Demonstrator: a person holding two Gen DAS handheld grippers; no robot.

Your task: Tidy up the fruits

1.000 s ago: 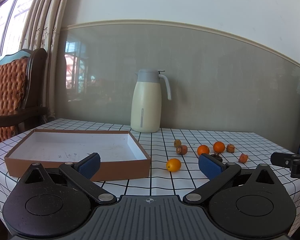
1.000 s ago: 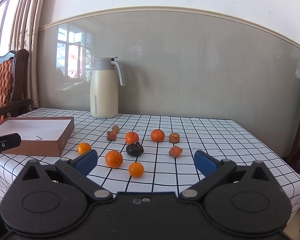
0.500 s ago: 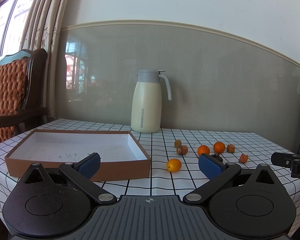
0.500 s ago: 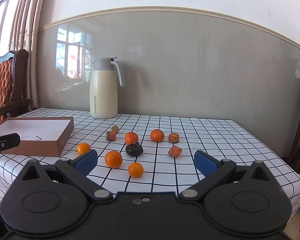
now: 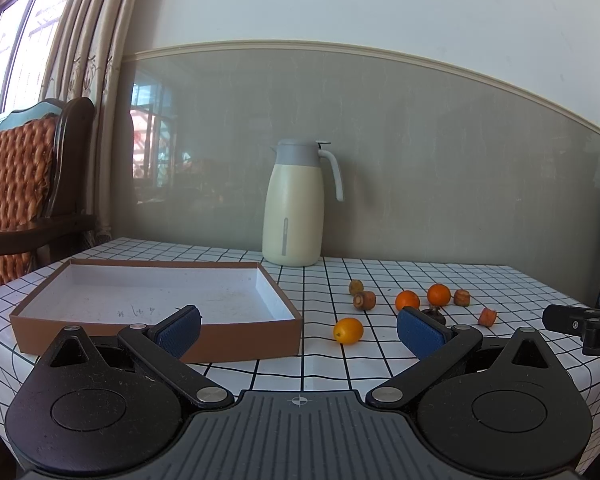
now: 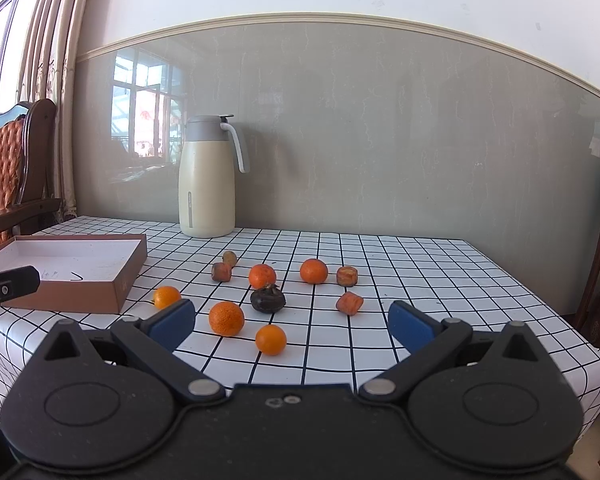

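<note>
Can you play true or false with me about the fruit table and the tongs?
1. The cardboard box has fruit in it. False: it holds no fruit.
2. Both tongs are open. True: the left tongs and right tongs hold nothing.
3. The thermos jug lies on its side. False: it stands upright by the wall.
4. A dark fruit sits among the oranges. True.
5. The small orange nearest the right tongs rests on the checked tablecloth. True.
</note>
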